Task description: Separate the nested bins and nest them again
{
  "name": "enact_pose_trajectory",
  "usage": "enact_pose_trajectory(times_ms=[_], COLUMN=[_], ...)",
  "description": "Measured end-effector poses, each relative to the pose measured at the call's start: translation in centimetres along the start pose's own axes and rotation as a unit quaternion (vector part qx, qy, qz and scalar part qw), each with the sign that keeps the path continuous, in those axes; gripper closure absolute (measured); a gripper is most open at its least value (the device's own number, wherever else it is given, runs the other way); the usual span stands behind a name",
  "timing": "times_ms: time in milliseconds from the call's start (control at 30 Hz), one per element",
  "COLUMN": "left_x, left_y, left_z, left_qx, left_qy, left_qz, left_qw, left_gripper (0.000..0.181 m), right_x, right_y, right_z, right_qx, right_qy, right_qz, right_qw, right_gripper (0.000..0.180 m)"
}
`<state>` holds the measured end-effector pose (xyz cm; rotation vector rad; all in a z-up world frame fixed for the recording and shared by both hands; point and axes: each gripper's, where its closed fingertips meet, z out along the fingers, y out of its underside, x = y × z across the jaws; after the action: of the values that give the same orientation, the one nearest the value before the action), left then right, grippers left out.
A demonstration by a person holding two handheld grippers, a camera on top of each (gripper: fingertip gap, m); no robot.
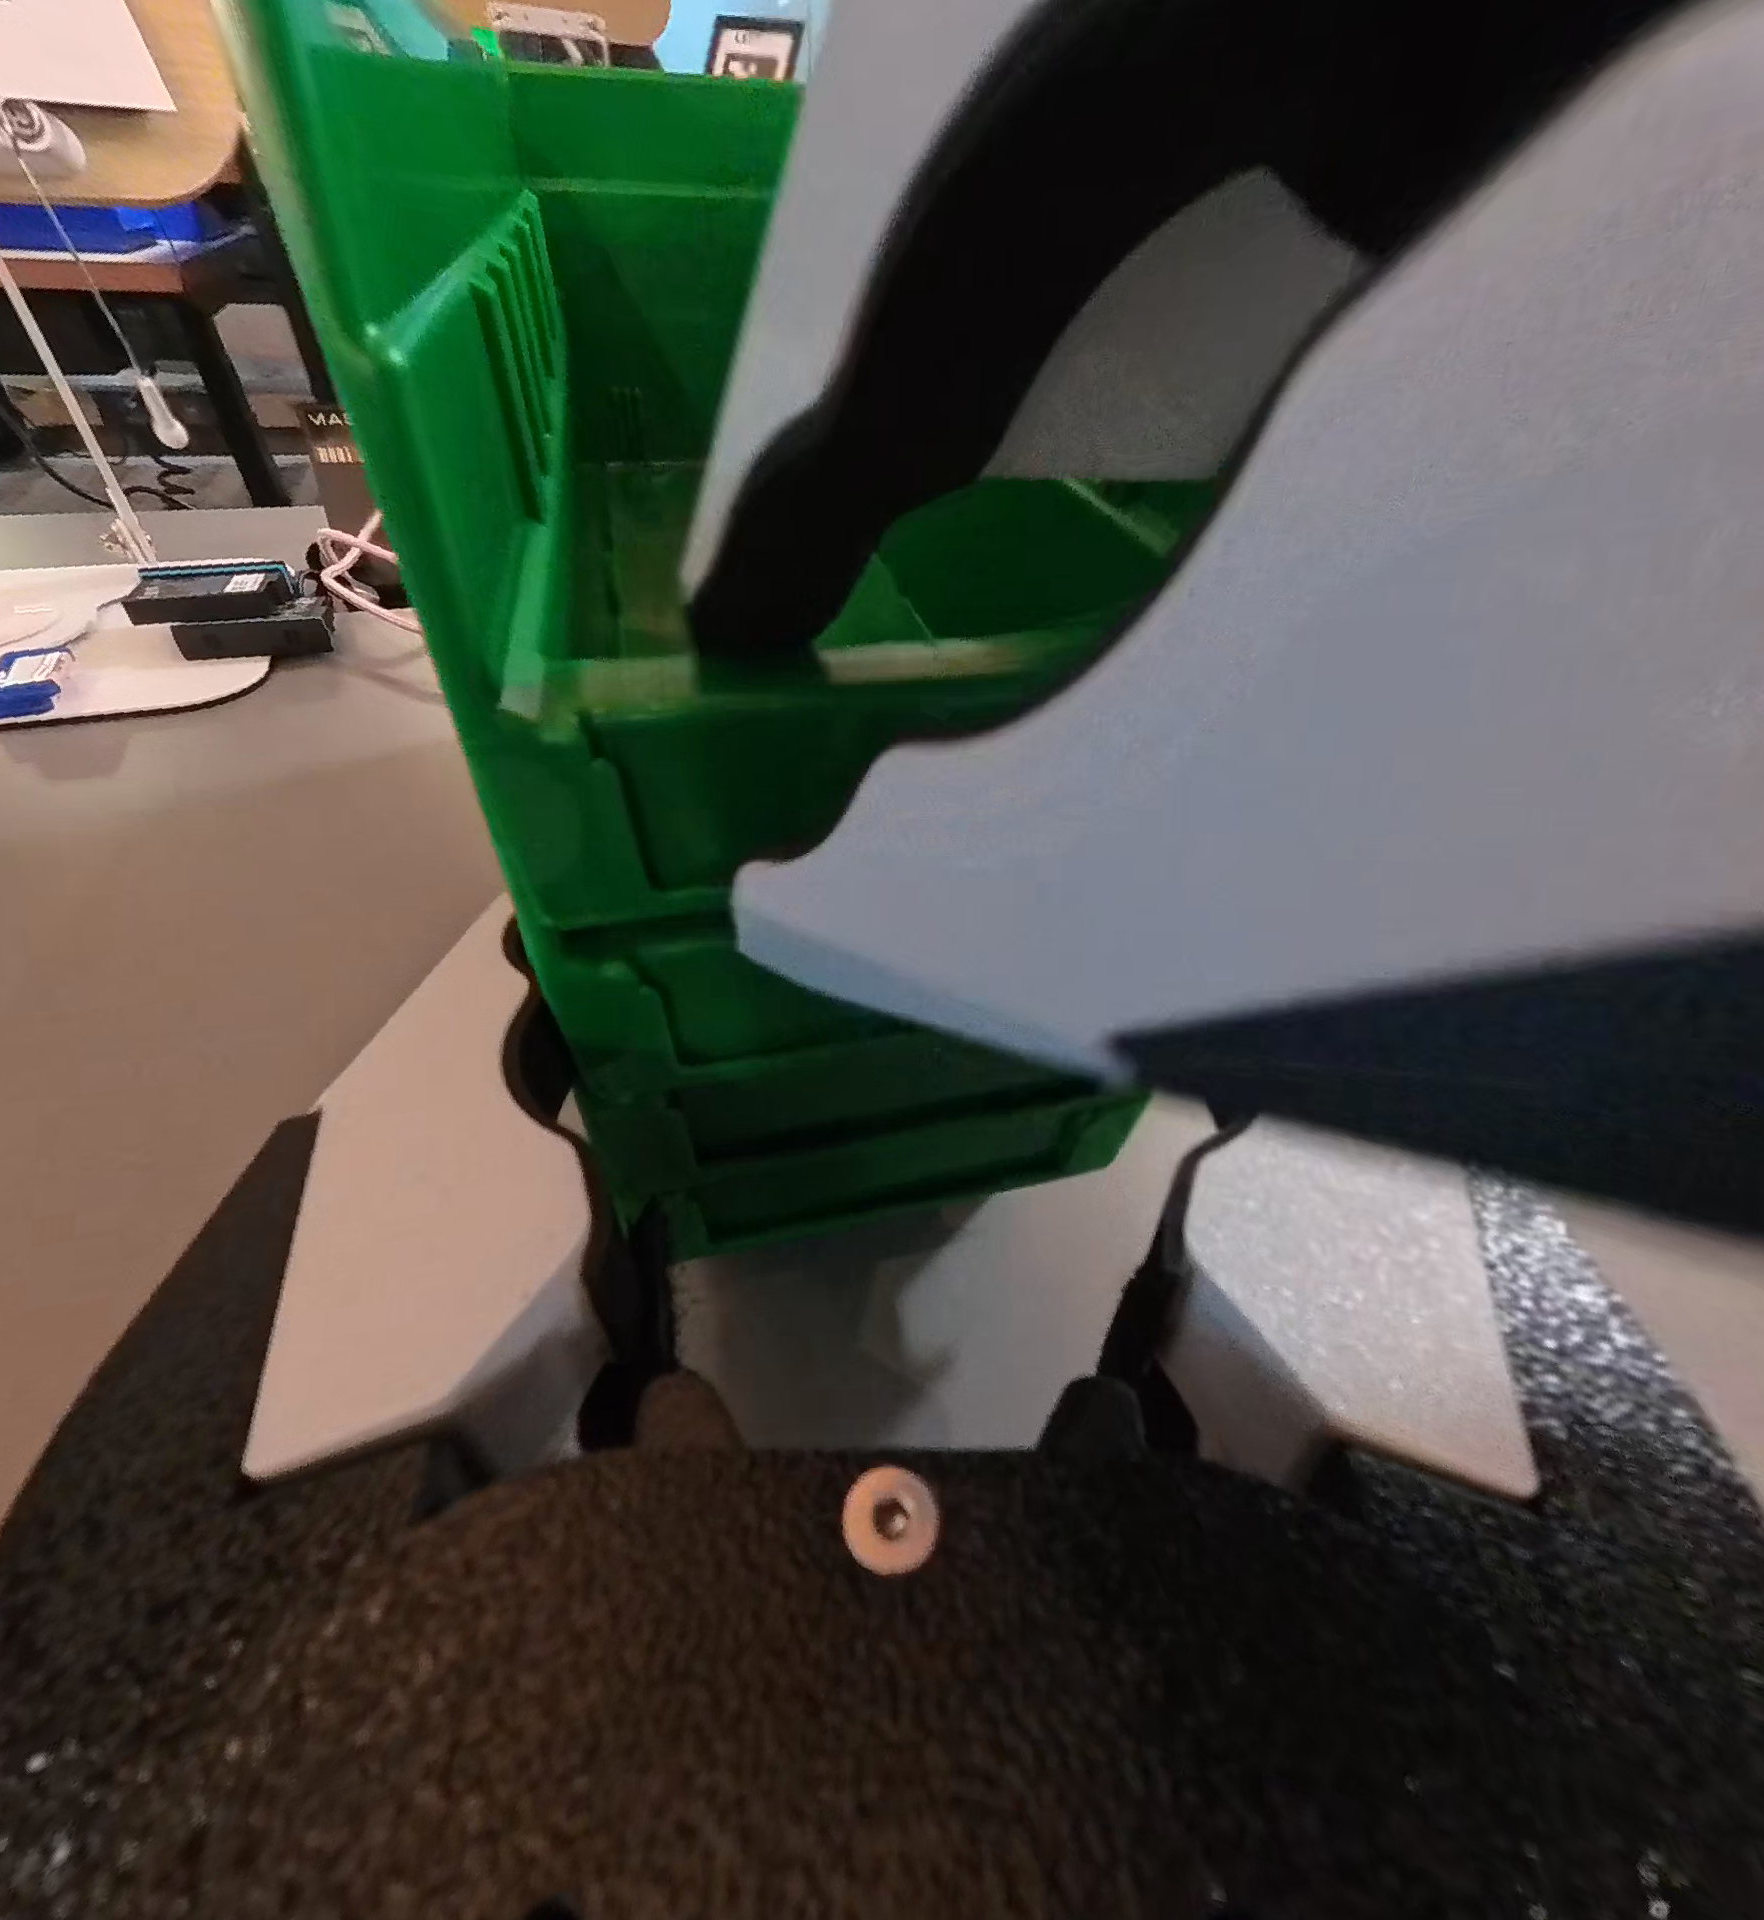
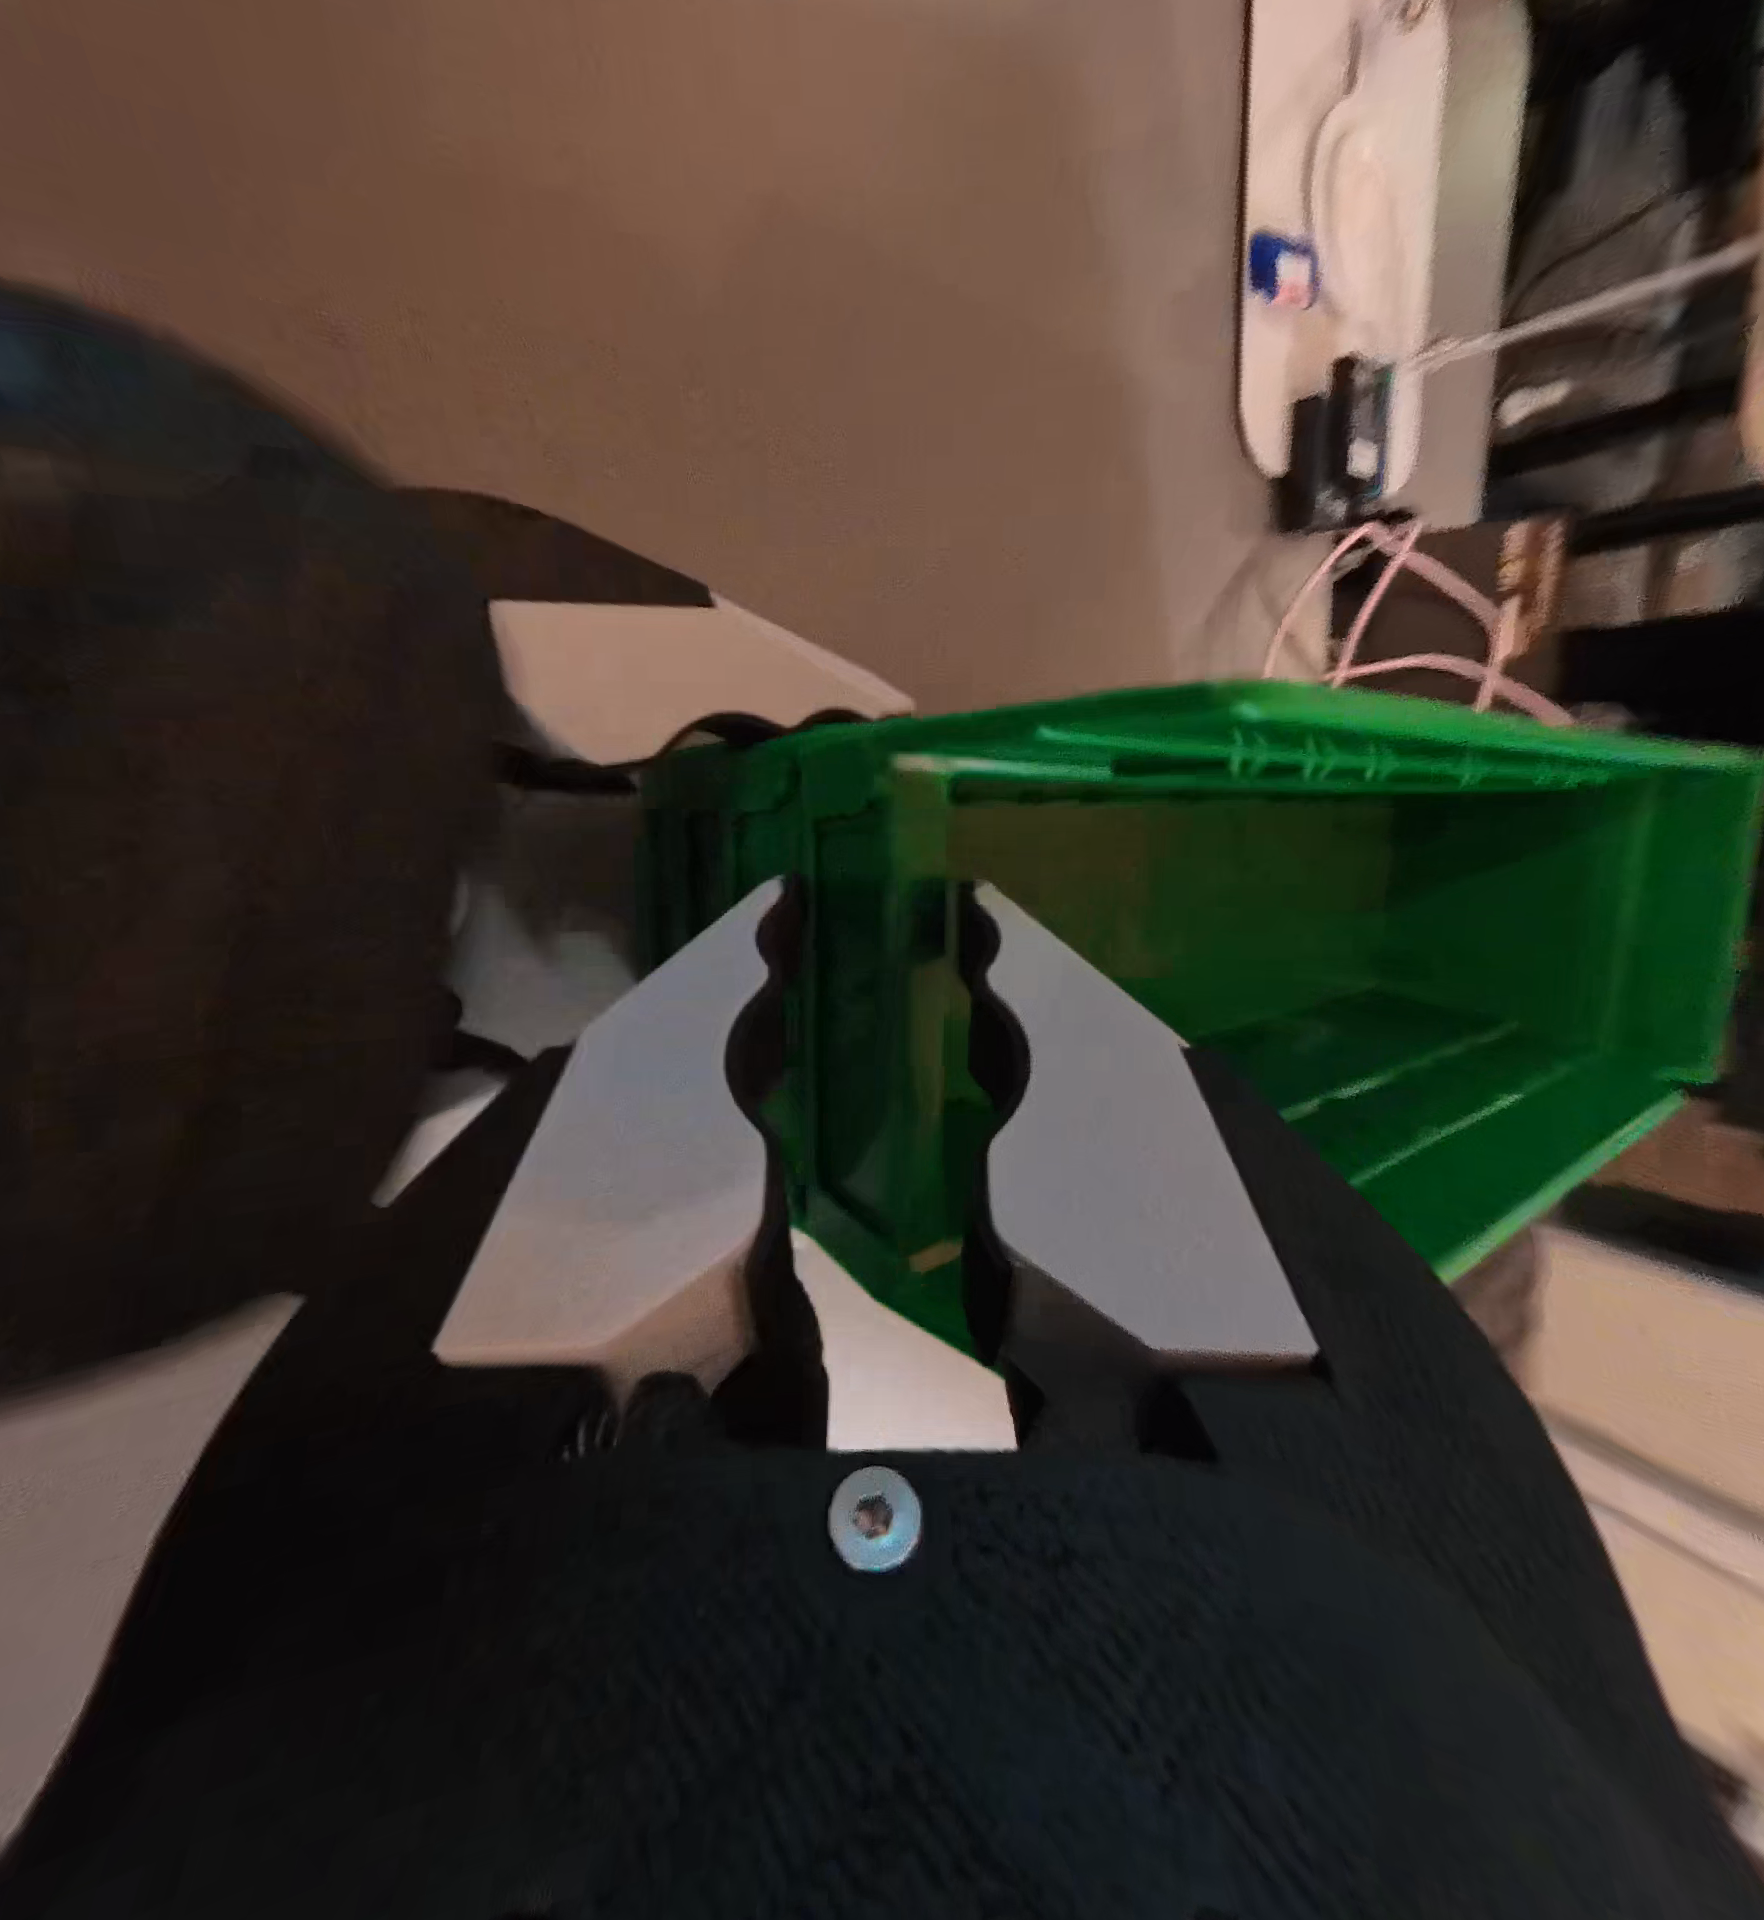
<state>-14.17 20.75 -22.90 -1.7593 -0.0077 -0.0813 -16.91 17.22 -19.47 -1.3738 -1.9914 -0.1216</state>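
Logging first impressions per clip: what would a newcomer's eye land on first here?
The stack of bright green nested bins fills the middle of both views, held up off the grey table. The left gripper clamps the stack's lower end, while the right gripper pinches the front lip of the innermost bin.

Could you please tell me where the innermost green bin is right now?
The innermost green bin is lifted off the table, nested in the other green bins; the right gripper clamps its front lip, the left gripper the stack's lower edges.
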Motion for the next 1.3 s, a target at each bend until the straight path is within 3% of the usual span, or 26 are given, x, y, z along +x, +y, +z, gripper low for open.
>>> enact_pose_trajectory(times_ms=[33, 133, 200, 367, 500, 567, 667, 733, 800, 933, 1000, 1133, 1300], left_x=[0.1, 0.2, 0.6, 2.8, 4.8, 6.1, 7.9, 8.7, 8.3, 4.3, 1.6, -2.1, -2.5], left_y=[0.0, -0.1, -0.2, -0.5, -0.4, -0.3, 0.0, -0.2, -0.8, -3.3, -4.1, -3.9, -3.4], left_z=[0.0, 0.0, 0.0, 0.1, 0.2, 0.3, 0.3, 0.1, -0.4, -2.1, -2.9, -3.6, -3.2], left_qx=[0.004, 0.006, 0.009, 0.017, 0.014, 0.009, 0.001, 0.0, 0.013, 0.072, 0.103, 0.114, 0.106], left_qy=[0.001, -0.002, 0.006, 0.051, 0.09, 0.12, 0.175, 0.212, 0.229, 0.205, 0.168, 0.104, 0.091], left_qz=[0.0, -0.001, -0.01, -0.035, -0.028, -0.02, -0.002, -0.01, -0.021, -0.029, -0.023, -0.007, -0.006], left_qw=[1.0, 1.0, 1.0, 0.998, 0.995, 0.993, 0.985, 0.977, 0.973, 0.976, 0.98, 0.988, 0.99], left_gripper=[0.056, 0.055, 0.057, 0.071, 0.07, 0.07, 0.073, 0.072, 0.07, 0.065, 0.064, 0.061, 0.061], right_x=[0.3, 2.2, 5.3, 11.7, 14.5, 13.7, 14.8, 15.7, 17.2, 18.4, 17.0, 14.0, 13.2], right_y=[0.1, -1.4, -1.1, 5.4, 8.2, 8.9, 11.6, 11.2, 9.5, 5.8, 6.4, 8.8, 8.6], right_z=[-0.4, -3.6, -5.4, -4.5, -1.8, -0.1, 1.3, 1.1, 0.0, -1.2, 0.1, 2.8, 3.0], right_qx=[0.006, 0.082, 0.111, 0.018, -0.011, -0.038, -0.119, -0.107, -0.051, 0.063, 0.02, -0.101, -0.143], right_qy=[-0.019, -0.057, -0.03, 0.039, 0.034, -0.001, 0.05, 0.06, 0.054, -0.04, -0.09, -0.122, -0.146], right_qz=[0.022, 0.094, 0.142, 0.257, 0.323, 0.343, 0.291, 0.288, 0.32, 0.425, 0.446, 0.452, 0.455], right_qw=[1.0, 0.991, 0.983, 0.966, 0.946, 0.939, 0.948, 0.95, 0.944, 0.902, 0.89, 0.878, 0.867], right_gripper=[0.141, 0.125, 0.123, 0.126, 0.138, 0.158, 0.174, 0.161, 0.136, 0.051, 0.02, 0.02, 0.057])
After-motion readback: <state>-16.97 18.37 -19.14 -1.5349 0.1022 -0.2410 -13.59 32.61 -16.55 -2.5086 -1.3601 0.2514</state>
